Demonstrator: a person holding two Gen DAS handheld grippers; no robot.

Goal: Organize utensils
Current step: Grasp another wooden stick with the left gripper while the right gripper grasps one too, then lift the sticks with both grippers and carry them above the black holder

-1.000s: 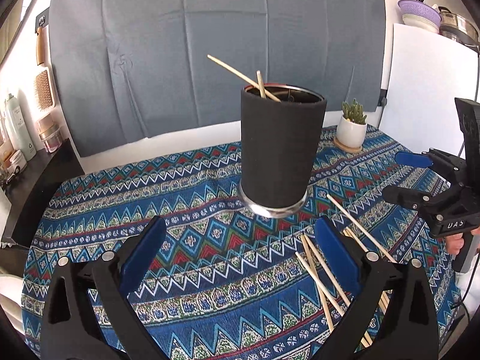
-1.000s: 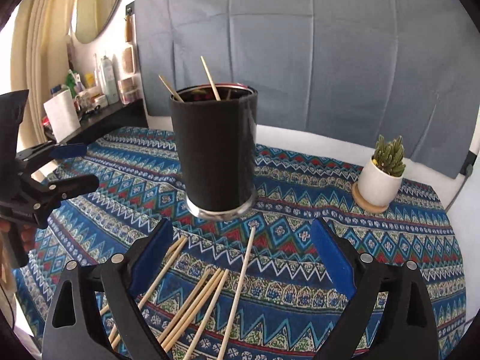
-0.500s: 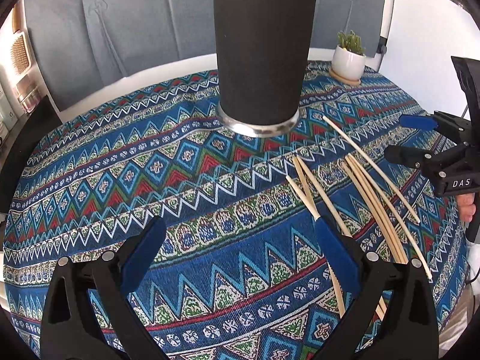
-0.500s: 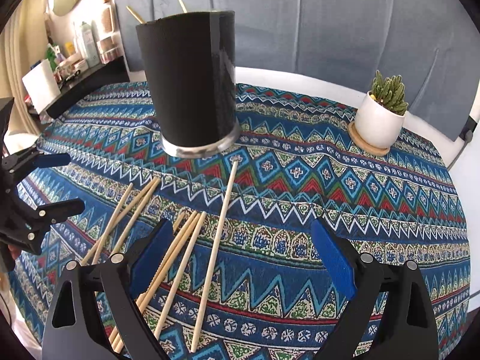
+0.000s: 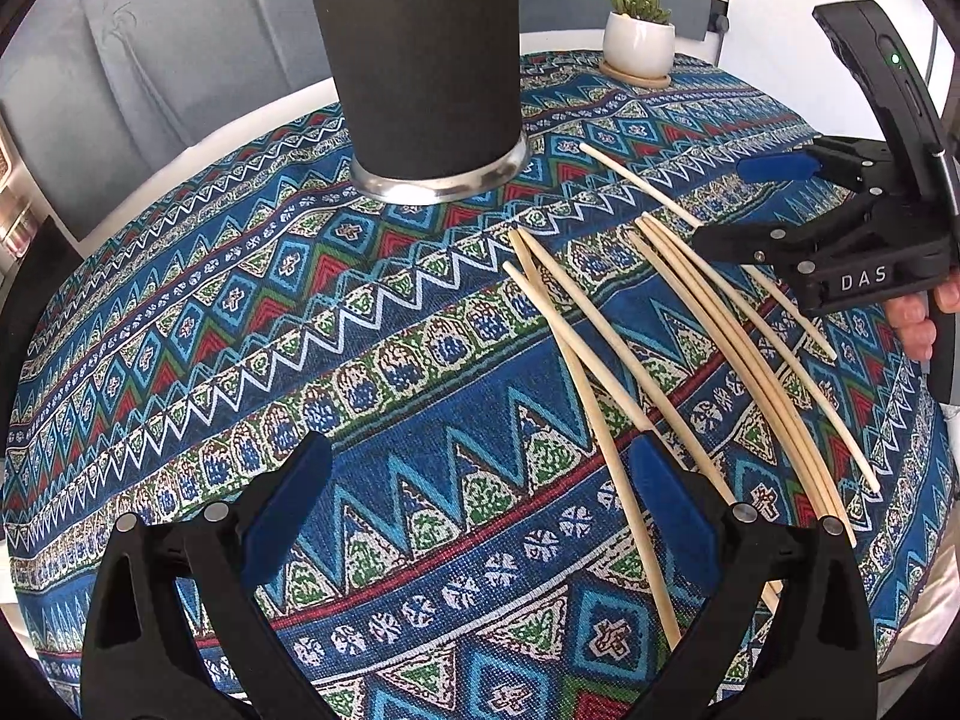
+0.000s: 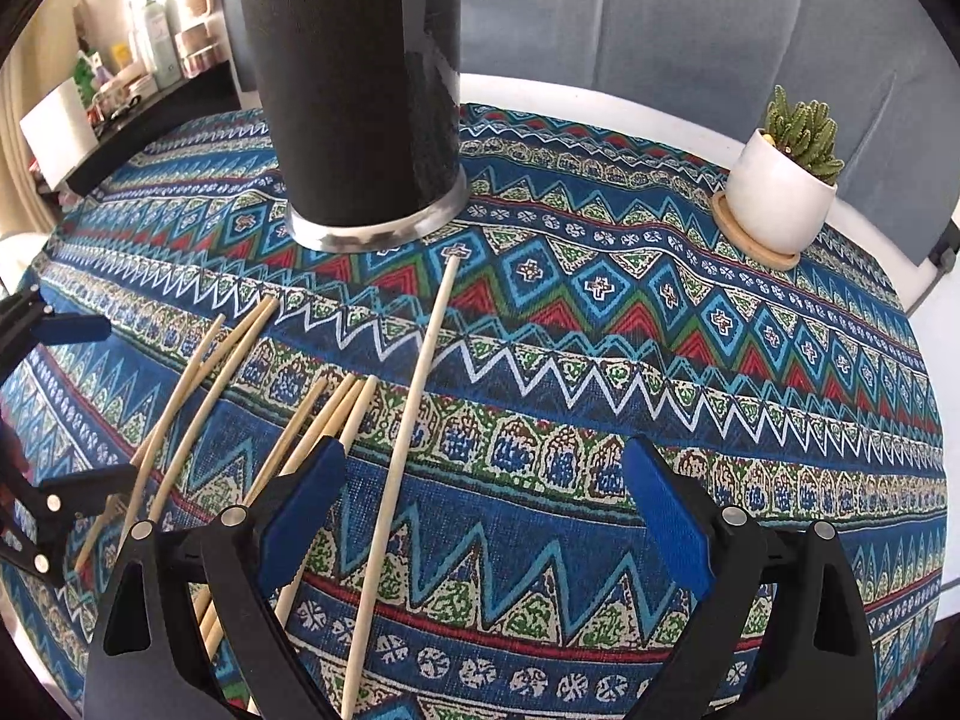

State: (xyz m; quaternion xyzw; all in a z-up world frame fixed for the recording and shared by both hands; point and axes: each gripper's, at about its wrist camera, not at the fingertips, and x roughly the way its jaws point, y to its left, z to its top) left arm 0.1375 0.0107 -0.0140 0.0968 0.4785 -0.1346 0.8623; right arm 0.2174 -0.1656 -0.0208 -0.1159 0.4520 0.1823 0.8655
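A tall black holder cup (image 5: 420, 60) with a metal base stands on the patterned tablecloth (image 5: 300, 360); it also shows in the right wrist view (image 6: 354, 90). Several wooden chopsticks (image 5: 690, 324) lie loose on the cloth in front of it, also in the right wrist view (image 6: 414, 402). My left gripper (image 5: 480, 510) is open and empty, low over the cloth, its right finger beside two chopsticks. My right gripper (image 6: 486, 510) is open and empty, straddling a single chopstick. The right gripper also appears in the left wrist view (image 5: 738, 204), open above the chopsticks.
A small cactus in a white pot (image 6: 780, 192) sits on a wooden coaster at the back right of the table; it also shows in the left wrist view (image 5: 639, 42). A grey cloth backdrop (image 6: 660, 18) hangs behind. A shelf with bottles (image 6: 150, 42) is at the left.
Both grippers have dropped lower and moved in over the chopsticks. The cup's rim and the chopsticks inside it have gone out of view at the top.
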